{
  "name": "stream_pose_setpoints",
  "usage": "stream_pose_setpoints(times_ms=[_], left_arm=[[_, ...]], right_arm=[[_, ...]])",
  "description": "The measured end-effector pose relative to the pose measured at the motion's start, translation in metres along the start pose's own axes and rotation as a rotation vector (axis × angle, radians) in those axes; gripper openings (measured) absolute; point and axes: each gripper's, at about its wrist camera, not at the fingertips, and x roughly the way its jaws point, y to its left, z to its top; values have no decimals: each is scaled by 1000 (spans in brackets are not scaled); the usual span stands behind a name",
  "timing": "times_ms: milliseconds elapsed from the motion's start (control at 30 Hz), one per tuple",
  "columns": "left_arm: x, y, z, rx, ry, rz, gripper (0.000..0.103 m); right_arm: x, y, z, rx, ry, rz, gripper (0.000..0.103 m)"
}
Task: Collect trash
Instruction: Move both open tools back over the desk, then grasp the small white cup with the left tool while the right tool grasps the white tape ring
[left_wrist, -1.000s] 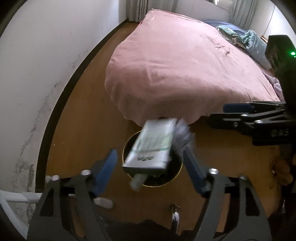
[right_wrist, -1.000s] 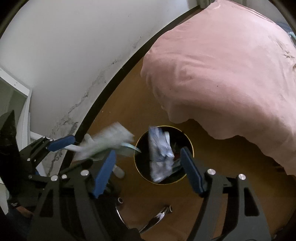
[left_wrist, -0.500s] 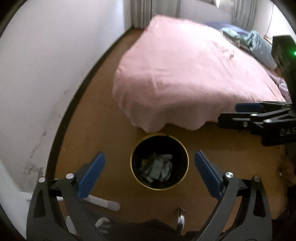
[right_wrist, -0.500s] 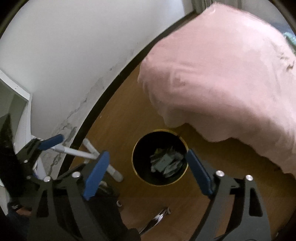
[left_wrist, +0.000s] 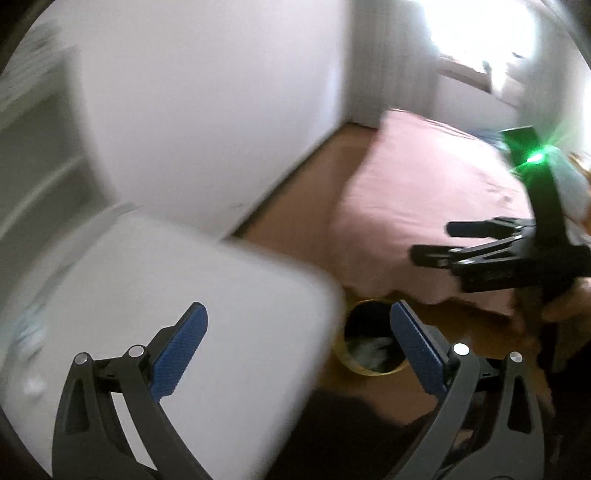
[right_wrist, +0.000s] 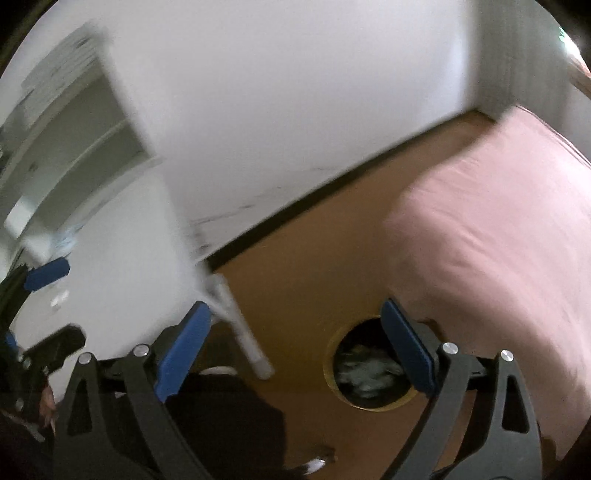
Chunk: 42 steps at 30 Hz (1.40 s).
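Both grippers, left (left_wrist: 298, 345) and right (right_wrist: 293, 345), have just been opening and hold nothing. The trash (right_wrist: 369, 369), probably crumpled wrappers, lies inside the bin (right_wrist: 328, 360) on the floor (right_wrist: 314, 258), beside the bed (right_wrist: 498, 229) corner.

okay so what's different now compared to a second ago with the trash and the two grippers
Both grippers let go: the carton from the left gripper and the crumpled wrapper from the right gripper dropped into the black bin, where the trash now lies. Both sets of jaws have just been opening, nothing between them, and both views have swung up toward the white table. Bin and pink bed stayed put.
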Motion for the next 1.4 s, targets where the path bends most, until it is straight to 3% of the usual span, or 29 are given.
stream_pose_setpoints(times_ms=[300,467,600,1033,1200,1233,1267,1400], left_arm=[[-78,167,-112,-311,99,368,96],[-117,229,-169,-490,119,465,96],[-128,252,-192,-549,135,495,96],[-123,269,-213,-590,158,474,96],[-116,274,-206,-584,168,467,96],[-113,276,-203,-579,170,468,96],[-110,277,-199,-575,167,465,96],[-93,286,-173,-559,154,443,96]], right_arm=[[54,201,5,-344,78,239,91],[81,293,-8,-492,122,306,91],[96,341,-19,-575,158,314,91],[120,397,-29,-716,167,298,89],[126,404,-31,-744,160,287,71],[125,404,-32,-748,156,295,66],[124,405,-31,-751,148,303,53],[122,401,-28,-743,144,314,52]])
